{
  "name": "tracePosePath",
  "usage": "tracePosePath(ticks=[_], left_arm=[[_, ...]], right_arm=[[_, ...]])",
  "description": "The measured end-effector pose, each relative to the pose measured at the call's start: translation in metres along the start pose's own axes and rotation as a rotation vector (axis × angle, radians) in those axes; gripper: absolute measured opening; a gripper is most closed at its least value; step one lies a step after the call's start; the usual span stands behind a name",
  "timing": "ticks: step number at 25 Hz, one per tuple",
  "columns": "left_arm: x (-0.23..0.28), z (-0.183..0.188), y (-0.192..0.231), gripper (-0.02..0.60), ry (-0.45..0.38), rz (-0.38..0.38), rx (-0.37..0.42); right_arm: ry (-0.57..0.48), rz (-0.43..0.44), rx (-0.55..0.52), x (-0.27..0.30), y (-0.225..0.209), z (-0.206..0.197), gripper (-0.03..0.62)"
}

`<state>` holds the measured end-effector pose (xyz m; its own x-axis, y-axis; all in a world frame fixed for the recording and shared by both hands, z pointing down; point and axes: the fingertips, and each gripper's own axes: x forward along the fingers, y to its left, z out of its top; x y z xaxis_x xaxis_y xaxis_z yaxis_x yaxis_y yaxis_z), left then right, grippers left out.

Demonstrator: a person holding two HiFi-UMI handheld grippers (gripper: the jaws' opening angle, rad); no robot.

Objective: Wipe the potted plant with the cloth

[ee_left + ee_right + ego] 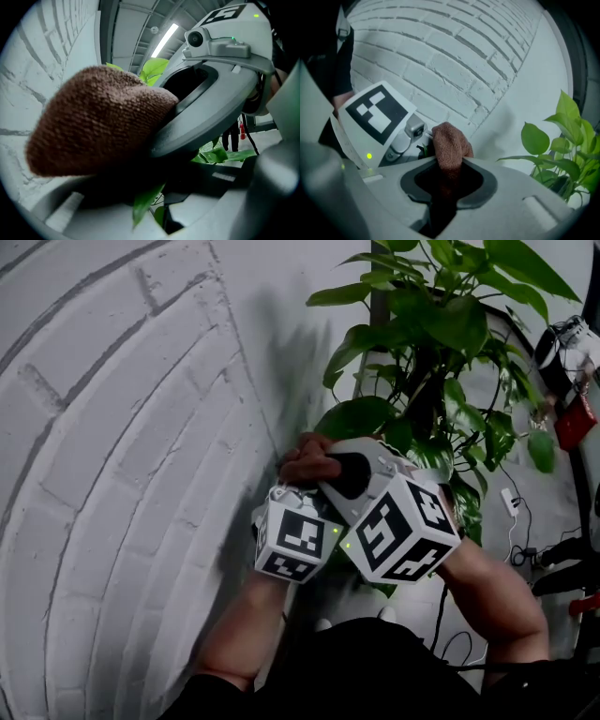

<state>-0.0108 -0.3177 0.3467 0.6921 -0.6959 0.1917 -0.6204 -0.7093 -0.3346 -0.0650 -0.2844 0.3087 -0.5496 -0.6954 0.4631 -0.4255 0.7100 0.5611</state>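
The right claw (pixel 446 176) is clamping shut on the brown cloth (pixel 450 143), whose bunched end is poking up out of the closed jaws at the middle of the right gripper view. The left claw (pixel 157 211) is pinching a green leaf (pixel 143 204) at the bottom centre of its own view, with the cloth sitting just above that leaf. Both claws are crowding together at the lower centre of the head view, and the potted plant (pixel 431 324) is rising at the upper right, near the white brick wall (pixel 112 427) filling the left.
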Motion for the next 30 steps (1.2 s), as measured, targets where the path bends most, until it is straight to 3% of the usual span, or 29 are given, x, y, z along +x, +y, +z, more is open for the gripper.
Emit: tracePosePath(ticks=[8, 16, 18, 26, 30], left_arm=[[-0.002, 0.005, 0.001, 0.017, -0.014, -0.003, 0.008], [-0.002, 0.009, 0.005, 0.017, -0.031, 0.002, -0.017], [-0.002, 0.011, 0.006, 0.017, -0.037, 0.001, -0.035], [0.002, 0.013, 0.009, 0.017, -0.027, 0.012, -0.046], [0.003, 0.014, 0.01, 0.017, -0.02, 0.018, -0.044]], right_arm=[[-0.176, 0.194, 0.328, -0.012, 0.009, 0.024, 0.064], [-0.302, 0.309, 0.487, -0.023, 0.011, 0.041, 0.064], [-0.33, 0.287, 0.483, -0.031, 0.003, 0.045, 0.064], [-0.328, 0.055, 0.339, -0.068, -0.041, 0.047, 0.064], [-0.307, -0.049, 0.352, -0.08, -0.077, 0.028, 0.064]])
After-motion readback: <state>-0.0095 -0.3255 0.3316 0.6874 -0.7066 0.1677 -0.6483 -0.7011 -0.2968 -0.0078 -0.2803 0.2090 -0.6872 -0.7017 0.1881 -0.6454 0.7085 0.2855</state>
